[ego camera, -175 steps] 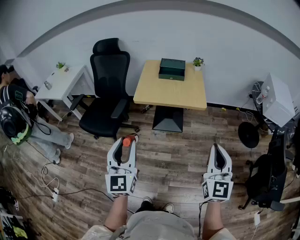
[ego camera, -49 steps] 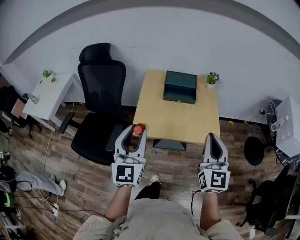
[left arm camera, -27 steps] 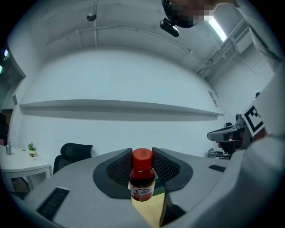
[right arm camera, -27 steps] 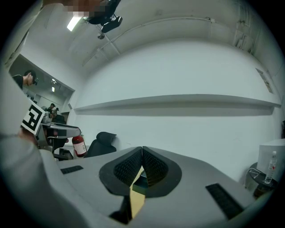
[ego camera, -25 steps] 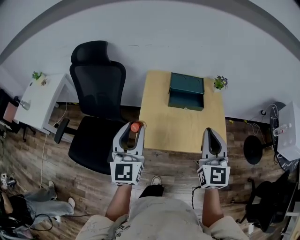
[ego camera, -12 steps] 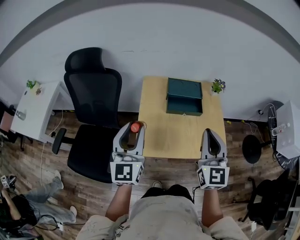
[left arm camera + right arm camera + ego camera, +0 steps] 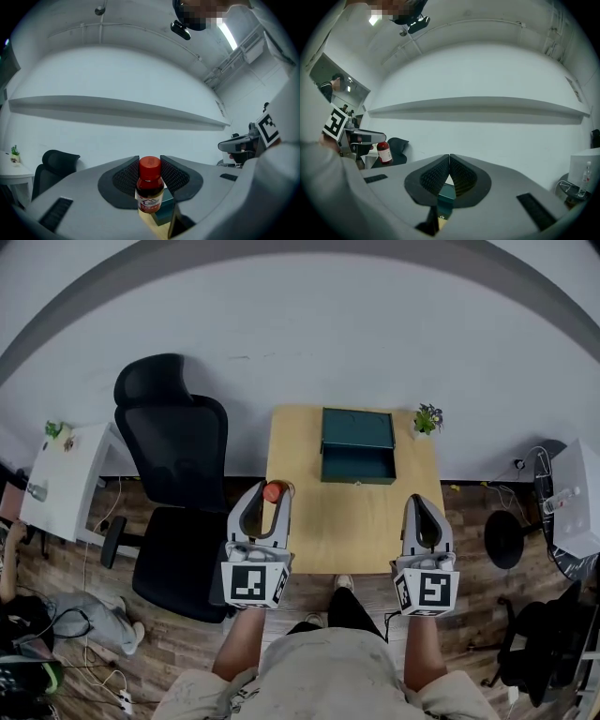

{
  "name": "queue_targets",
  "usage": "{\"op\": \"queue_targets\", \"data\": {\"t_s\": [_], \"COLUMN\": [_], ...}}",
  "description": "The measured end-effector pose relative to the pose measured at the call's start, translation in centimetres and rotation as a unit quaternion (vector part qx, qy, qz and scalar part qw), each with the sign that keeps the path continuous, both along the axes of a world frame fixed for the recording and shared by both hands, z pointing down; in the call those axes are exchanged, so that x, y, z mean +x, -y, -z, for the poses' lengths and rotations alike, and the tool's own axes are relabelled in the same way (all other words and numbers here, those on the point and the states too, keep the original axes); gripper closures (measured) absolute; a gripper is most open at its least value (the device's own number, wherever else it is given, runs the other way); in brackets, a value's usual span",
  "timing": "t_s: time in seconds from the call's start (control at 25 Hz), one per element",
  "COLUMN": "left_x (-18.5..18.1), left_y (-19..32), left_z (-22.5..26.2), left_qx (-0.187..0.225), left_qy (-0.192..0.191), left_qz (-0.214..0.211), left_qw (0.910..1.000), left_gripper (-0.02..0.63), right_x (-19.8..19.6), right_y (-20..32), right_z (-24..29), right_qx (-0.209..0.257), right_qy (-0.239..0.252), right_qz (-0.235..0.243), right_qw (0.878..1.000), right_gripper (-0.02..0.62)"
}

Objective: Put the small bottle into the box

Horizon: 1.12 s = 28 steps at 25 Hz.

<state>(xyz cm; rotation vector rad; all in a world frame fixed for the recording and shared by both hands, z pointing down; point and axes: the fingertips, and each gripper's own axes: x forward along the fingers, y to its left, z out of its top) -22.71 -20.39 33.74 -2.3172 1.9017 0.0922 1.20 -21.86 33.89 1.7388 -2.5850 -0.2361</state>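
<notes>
A small brown bottle (image 7: 273, 491) with a red cap stands upright between the pads of my left gripper (image 7: 269, 493), which is shut on it. In the left gripper view the bottle (image 7: 150, 185) fills the gap of the left gripper (image 7: 150, 165), with the dark green box (image 7: 165, 209) just behind it. The box (image 7: 357, 446) lies open at the far side of the wooden table (image 7: 300, 521). My right gripper (image 7: 419, 504) hovers over the table's right side, shut and empty. The right gripper view shows its pads touching (image 7: 449, 161), the box (image 7: 446, 193) below and the bottle (image 7: 384, 153) at the left.
A black office chair (image 7: 173, 465) stands left of the table. A small potted plant (image 7: 427, 418) sits beside the box. A white side table (image 7: 56, 474) is at the far left, a white cabinet (image 7: 572, 493) and a black round stand (image 7: 503, 538) at the right.
Both grippers have come forward from the table's near edge to above its top. The chair has slid left in view. The bottle stays in the left gripper.
</notes>
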Motion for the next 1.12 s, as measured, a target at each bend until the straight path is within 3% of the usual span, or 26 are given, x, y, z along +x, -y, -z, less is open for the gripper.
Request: {"op": "queue_targets", "data": {"t_s": [0.56, 1.12], "left_x": [5.8, 7.8], "left_y": [9.9, 13.0], "left_z": [1.5, 0.8], "left_qx": [0.014, 0.003], "left_qy": [0.017, 0.027], "left_qz": [-0.034, -0.037], "left_qw": [0.9992, 0.9990], "left_gripper": [0.463, 0.463], "right_x": [6.0, 7.9], "right_y": [8.6, 11.7], "right_z": [0.6, -0.4], "right_qx": [0.013, 0.005], "right_qy": [0.014, 0.025], "right_qz": [-0.033, -0.035], "right_qw": [0.999, 0.999], "right_gripper": [0.580, 0.580]}}
